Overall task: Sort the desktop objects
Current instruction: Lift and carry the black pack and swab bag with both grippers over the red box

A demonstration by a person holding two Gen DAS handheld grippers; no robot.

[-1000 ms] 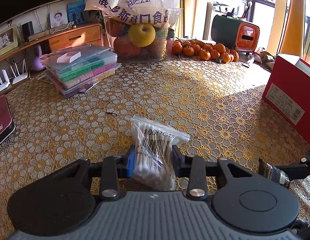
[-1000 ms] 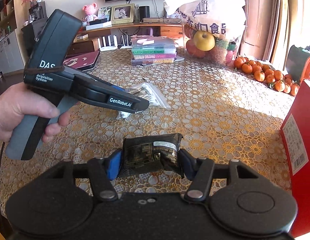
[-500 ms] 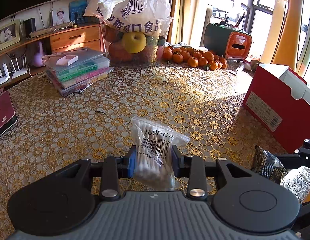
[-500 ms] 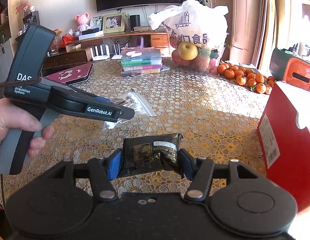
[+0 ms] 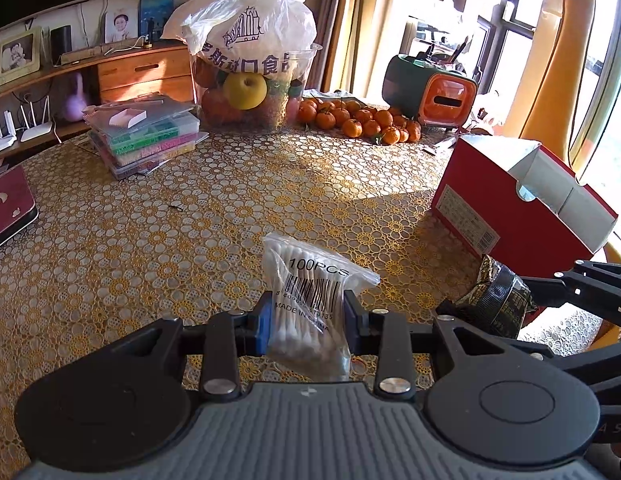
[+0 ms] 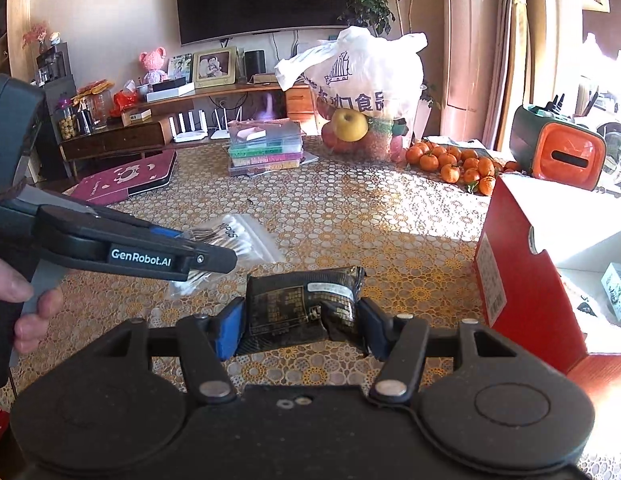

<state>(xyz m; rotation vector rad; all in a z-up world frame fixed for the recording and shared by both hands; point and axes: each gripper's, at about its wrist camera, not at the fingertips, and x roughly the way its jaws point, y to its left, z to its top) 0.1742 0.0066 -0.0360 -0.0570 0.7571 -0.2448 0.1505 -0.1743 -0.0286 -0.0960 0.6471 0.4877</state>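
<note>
our left gripper (image 5: 305, 322) pinches a swab bag (image 5: 310, 304), our right gripper (image 6: 300, 322) a black packet (image 6: 298, 306). both look light, soft and slippery, so we grip mid-body.

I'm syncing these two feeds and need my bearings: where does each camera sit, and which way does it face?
Left wrist: sits behind the left gripper, facing across the table toward the window; jaws shut on the cotton swab bag; the right gripper's tip shows at the right edge.
Right wrist: sits behind the right gripper, facing the TV wall; jaws shut on the black packet; a hand holding the left gripper shows at left.
Shared: red box, tangerines, fruit bag.
</note>
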